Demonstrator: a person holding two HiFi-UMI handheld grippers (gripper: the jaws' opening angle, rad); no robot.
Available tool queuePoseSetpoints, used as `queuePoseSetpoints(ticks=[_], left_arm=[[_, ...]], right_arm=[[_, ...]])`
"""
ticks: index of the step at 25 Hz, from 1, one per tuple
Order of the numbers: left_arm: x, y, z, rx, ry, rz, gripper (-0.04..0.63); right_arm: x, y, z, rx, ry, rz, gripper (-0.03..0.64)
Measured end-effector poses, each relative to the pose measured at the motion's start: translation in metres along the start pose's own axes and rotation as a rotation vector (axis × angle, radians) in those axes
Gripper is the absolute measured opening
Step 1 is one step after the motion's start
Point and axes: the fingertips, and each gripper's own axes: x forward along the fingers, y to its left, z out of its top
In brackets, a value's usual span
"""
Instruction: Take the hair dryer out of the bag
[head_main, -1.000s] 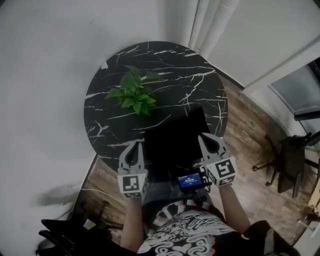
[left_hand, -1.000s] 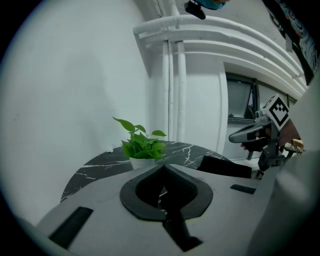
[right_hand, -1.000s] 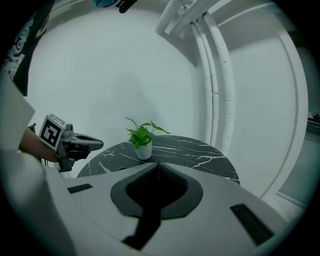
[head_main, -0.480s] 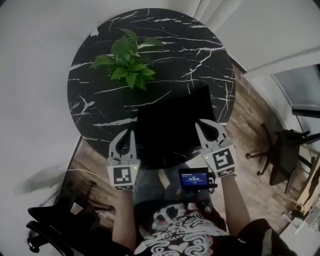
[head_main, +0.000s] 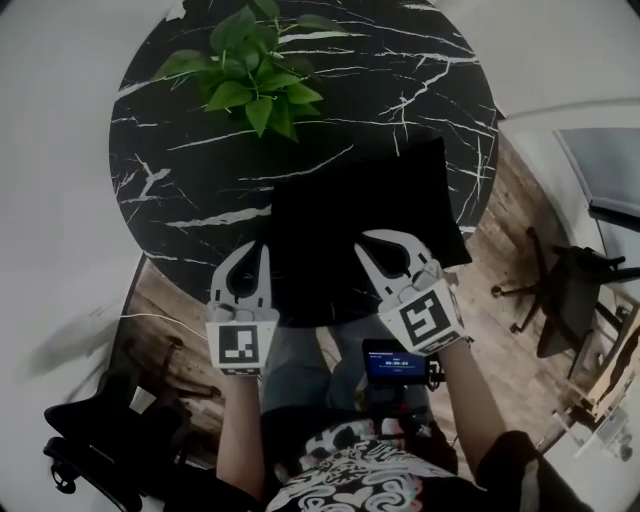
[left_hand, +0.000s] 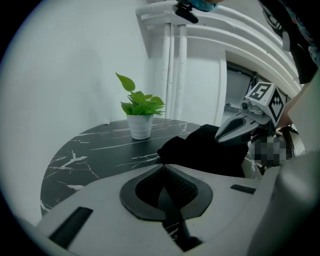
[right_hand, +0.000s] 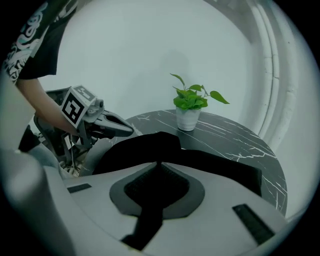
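Observation:
A flat black bag lies on the near part of the round black marble table. No hair dryer shows; the bag hides whatever is in it. My left gripper is shut and empty, with its tips at the bag's left edge near the table rim. My right gripper is also shut and empty, and its tips are over the bag's near half. In the left gripper view the shut jaws point at the bag. In the right gripper view the jaws hover just before the bag.
A potted green plant stands on the far left part of the table. A small device with a lit blue screen hangs at the person's waist. A dark office chair stands on the wooden floor at right, and another at lower left.
Both grippers have come down toward the bag's near edge. The right one has rolled and swung left over the bag. The head view has tipped, so the table sits higher in the picture.

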Motion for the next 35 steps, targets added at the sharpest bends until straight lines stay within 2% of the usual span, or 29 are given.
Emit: queuePoseSetpoints(ticks=[3, 5, 7, 9, 13, 16, 22, 26, 27, 29, 30, 35], left_arm=[[0.004, -0.006, 0.007, -0.005, -0.023, -0.018, 0.014], [0.007, -0.009, 0.009, 0.031, -0.016, -0.035, 0.014], [0.012, -0.012, 0.005, 0.056, -0.003, -0.046, 0.014], [0.016, -0.014, -0.003, 0.055, 0.012, -0.048, 0.015], [0.018, -0.018, -0.015, 0.065, 0.047, -0.040, 0.014], [0.018, -0.021, -0.017, 0.071, 0.063, -0.049, 0.015], [0.019, -0.017, -0.014, 0.045, 0.036, -0.040, 0.014], [0.019, -0.018, -0.014, 0.053, 0.038, -0.047, 0.014], [0.019, -0.018, -0.014, 0.054, 0.041, -0.051, 0.015], [0.018, -0.019, -0.015, 0.062, 0.053, -0.060, 0.014], [0.018, -0.019, -0.016, 0.065, 0.056, -0.063, 0.014], [0.017, -0.020, -0.015, 0.064, 0.044, -0.070, 0.014]], right_arm=[[0.006, 0.010, 0.008, -0.033, 0.002, 0.049, 0.022], [0.011, 0.014, 0.015, -0.040, -0.011, 0.061, 0.032], [0.018, 0.018, 0.020, -0.056, -0.009, 0.080, 0.117], [0.024, 0.023, 0.021, -0.078, 0.005, 0.095, 0.167], [0.033, 0.033, 0.019, -0.135, 0.046, 0.119, 0.213], [0.032, 0.037, 0.020, -0.217, 0.089, 0.124, 0.225], [0.039, 0.049, 0.022, -0.383, 0.112, 0.116, 0.225], [0.049, 0.042, 0.021, -0.445, 0.127, 0.031, 0.218], [0.050, 0.040, 0.022, -0.456, 0.137, 0.020, 0.203], [0.052, 0.039, 0.021, -0.475, 0.153, 0.004, 0.091], [0.052, 0.039, 0.020, -0.477, 0.157, 0.003, 0.057], [0.053, 0.040, 0.022, -0.370, 0.142, 0.046, 0.023]])
